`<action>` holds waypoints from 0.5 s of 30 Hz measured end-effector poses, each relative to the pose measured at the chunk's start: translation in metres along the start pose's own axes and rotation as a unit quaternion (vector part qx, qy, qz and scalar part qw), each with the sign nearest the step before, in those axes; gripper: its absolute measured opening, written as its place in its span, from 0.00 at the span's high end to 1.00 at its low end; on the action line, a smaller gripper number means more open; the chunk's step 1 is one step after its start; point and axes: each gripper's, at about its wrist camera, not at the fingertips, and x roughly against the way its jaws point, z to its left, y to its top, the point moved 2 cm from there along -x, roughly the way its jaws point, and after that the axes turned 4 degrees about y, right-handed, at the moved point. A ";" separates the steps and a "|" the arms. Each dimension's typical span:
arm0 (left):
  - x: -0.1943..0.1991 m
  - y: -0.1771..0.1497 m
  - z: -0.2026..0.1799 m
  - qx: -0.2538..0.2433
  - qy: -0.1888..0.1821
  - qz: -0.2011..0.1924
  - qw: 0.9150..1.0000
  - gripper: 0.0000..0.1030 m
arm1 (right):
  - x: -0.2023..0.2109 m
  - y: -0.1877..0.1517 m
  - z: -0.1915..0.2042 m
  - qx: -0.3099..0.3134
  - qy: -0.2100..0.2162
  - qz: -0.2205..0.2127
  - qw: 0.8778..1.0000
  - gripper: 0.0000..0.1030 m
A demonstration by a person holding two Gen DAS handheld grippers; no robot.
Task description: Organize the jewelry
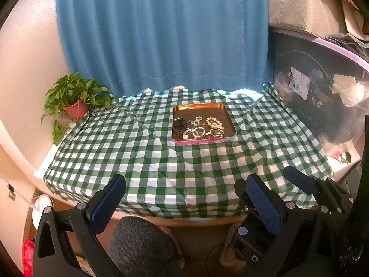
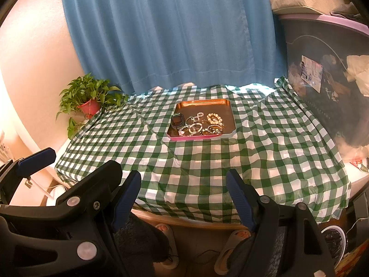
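An orange tray [image 1: 198,106] [image 2: 203,102] with a pink outer rim sits at the far middle of the green-and-white checked tablecloth [image 1: 138,152] [image 2: 265,143]. In it lie a black smartwatch [image 1: 179,124] [image 2: 177,121], a pearl bracelet [image 1: 214,122] [image 2: 214,118] and several sparkly bracelets [image 1: 197,131] [image 2: 193,128] in a heap. My left gripper [image 1: 186,185] hangs open over the table's near edge, with nothing between its blue pads. My right gripper [image 2: 184,181] is beside it, also open and empty. Both are well short of the tray.
A potted green plant [image 1: 73,99] [image 2: 90,99] stands at the cloth's far left corner. A blue curtain [image 1: 161,34] hangs behind the table. A clear storage bin [image 1: 322,97] full of clutter borders the right side. A person's knees and slippers [image 2: 233,237] show below the table edge.
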 end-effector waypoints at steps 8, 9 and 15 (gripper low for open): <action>0.000 0.002 0.002 0.000 0.000 0.001 1.000 0.00 | 0.001 0.001 -0.001 0.000 0.001 0.001 1.000 0.29; 0.001 0.003 0.003 0.002 -0.001 0.002 1.000 0.00 | 0.000 0.000 -0.002 -0.001 0.001 0.001 1.000 0.29; -0.004 0.003 0.003 -0.014 0.007 0.003 1.000 0.00 | -0.001 0.001 -0.003 -0.004 0.005 0.003 1.000 0.29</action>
